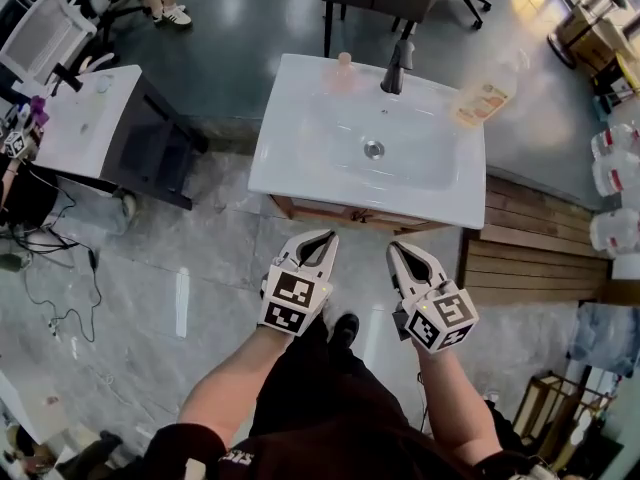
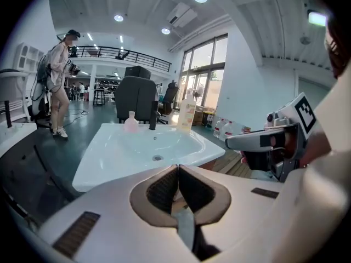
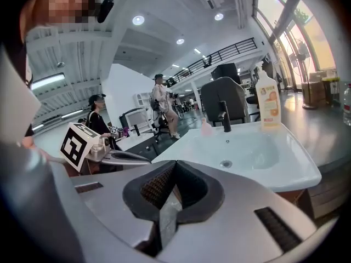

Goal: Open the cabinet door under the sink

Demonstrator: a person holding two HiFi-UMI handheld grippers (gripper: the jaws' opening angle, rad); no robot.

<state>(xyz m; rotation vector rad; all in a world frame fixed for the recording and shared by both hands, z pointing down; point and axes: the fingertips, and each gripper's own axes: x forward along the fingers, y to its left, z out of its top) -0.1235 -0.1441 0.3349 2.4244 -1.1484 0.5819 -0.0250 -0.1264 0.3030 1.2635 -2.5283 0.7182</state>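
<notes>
Two grippers side by side, near side of the sink. Left gripper: jaws fully together, nothing between them. Right gripper: same, closed and empty. Wooden cabinet is just beyond both tips, under the white basin; only its top front edge shows. Far rim: pink bottle, black faucet, soap bottle at far right.
</notes>
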